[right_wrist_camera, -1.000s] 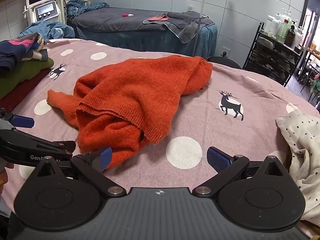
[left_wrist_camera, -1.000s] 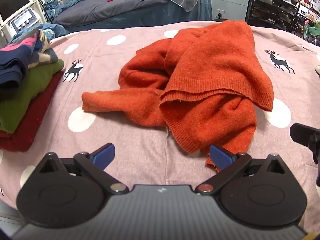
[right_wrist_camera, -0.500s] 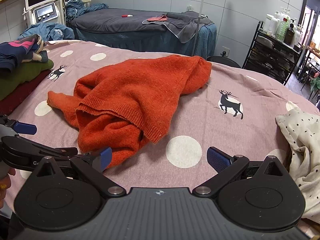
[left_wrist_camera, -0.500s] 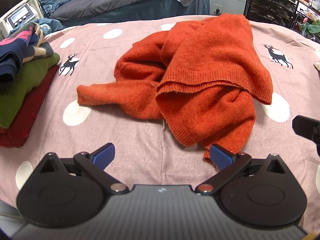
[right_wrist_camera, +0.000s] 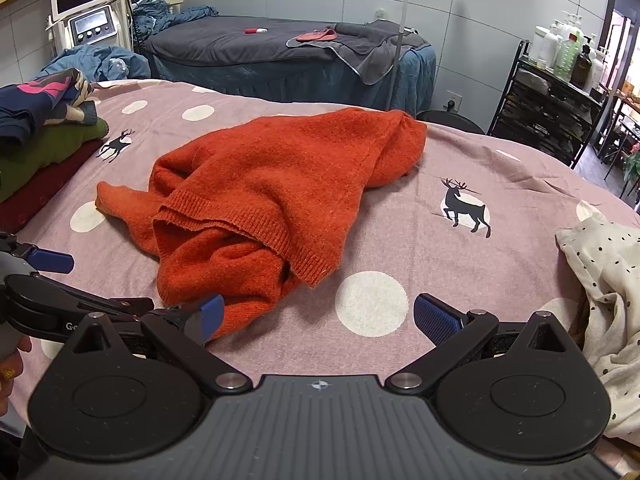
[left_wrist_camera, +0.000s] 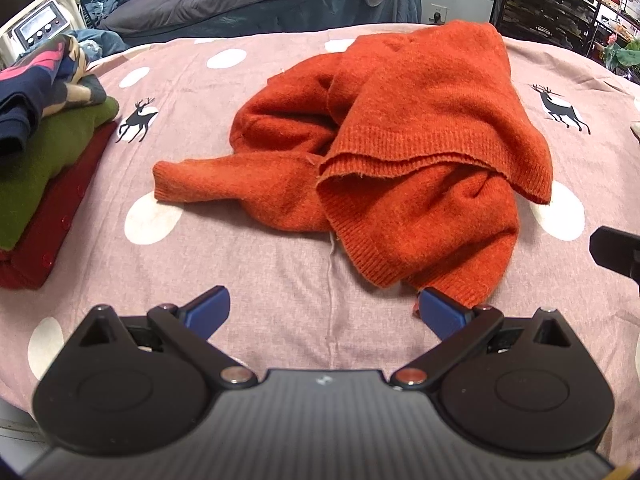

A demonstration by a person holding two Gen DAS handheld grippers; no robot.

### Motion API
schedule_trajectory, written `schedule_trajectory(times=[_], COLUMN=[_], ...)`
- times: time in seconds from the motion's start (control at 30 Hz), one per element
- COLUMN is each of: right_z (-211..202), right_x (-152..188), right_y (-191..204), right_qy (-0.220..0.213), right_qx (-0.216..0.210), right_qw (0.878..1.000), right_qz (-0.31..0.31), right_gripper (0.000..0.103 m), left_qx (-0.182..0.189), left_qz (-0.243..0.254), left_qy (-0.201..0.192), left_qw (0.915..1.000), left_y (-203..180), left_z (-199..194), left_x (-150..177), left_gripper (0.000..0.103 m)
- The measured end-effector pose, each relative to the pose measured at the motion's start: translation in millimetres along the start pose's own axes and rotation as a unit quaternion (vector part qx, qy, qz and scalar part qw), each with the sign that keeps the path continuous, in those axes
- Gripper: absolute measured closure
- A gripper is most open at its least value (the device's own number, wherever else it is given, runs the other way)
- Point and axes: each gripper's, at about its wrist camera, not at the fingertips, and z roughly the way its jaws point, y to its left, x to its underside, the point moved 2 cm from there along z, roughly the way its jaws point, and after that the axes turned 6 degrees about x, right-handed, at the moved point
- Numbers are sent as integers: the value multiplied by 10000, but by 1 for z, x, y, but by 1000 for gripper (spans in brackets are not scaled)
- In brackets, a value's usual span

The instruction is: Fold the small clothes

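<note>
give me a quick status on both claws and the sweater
Left claw open, empty. Right claw open, empty. Orange sweater crumpled on the bedspread, not yet folded. Nothing blocking; folded pile off to the left.

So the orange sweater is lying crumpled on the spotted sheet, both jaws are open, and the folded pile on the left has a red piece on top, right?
Nearly. The sweater is crumpled on the sheet, and both the left gripper and right gripper have open jaws. But the pile has the red piece at the bottom; a navy patterned one is on top, as the right wrist view shows.
</note>
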Motion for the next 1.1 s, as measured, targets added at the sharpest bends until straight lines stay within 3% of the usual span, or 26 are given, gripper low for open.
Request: schedule_trajectory(times=[0.43,0.7,0.93,1.1], right_z=[3,8,20,28], right_x=[5,17,25,24], right_y=[-14,-22,-13,-14], right_qy=[-150,-401,-454,-534], right_qx=[-129,-598,-985,-1178], right_qw=[9991,9935,9896,9850], right_qz=[381,887,946,1144], right_gripper=[0,0,0,0], left_qx=[327,408,255,583], left_qz=[-200,-483,-287,-334], left_qy=[171,-177,-123,-196], left_qw=[9991,9978,9992,9976], left_y=[10,27,29,32], left_z=[12,12,26,26], left_x=[8,10,13,18], left_gripper=[0,0,0,0])
